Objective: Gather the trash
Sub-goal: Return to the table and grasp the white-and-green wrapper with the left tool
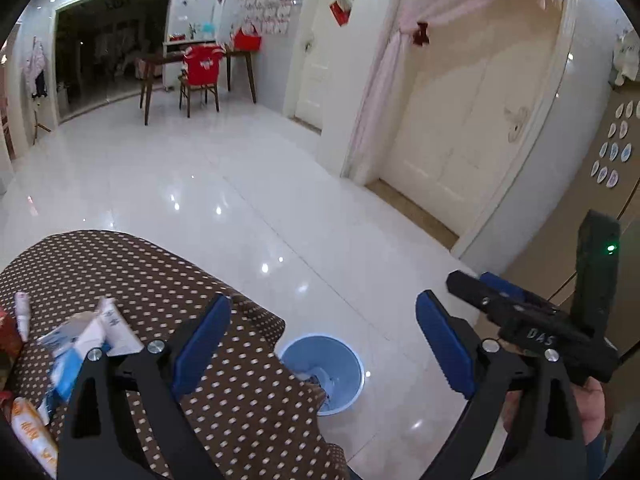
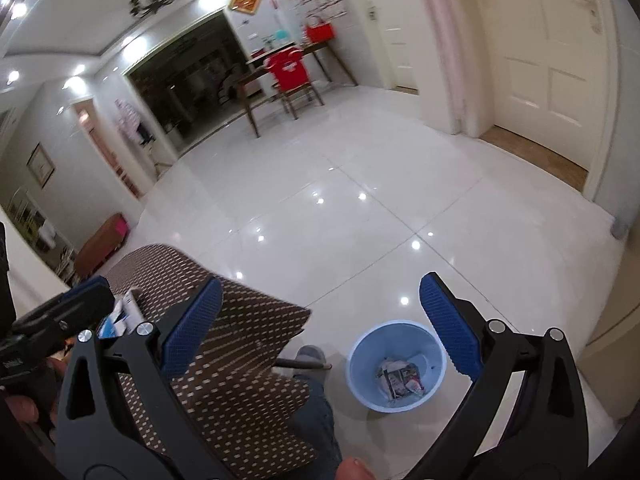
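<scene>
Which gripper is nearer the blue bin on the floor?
Right. The right gripper hovers open almost above the blue bin; the left gripper, also open, sits over the table edge beside it.

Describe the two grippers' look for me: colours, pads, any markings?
Both match: black, curved plastic arms with cut-out slots and silver pivot bolts, ending in blue ribbed pads. Left gripper; right gripper. Seen from the left wrist view, the right gripper's body bears pale "DAS" lettering and carries an upright black module with a green light. No cables show.

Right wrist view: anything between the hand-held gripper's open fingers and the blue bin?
Nothing; the right hand-held gripper is empty, only bare white floor tile before the blue bin.
</scene>
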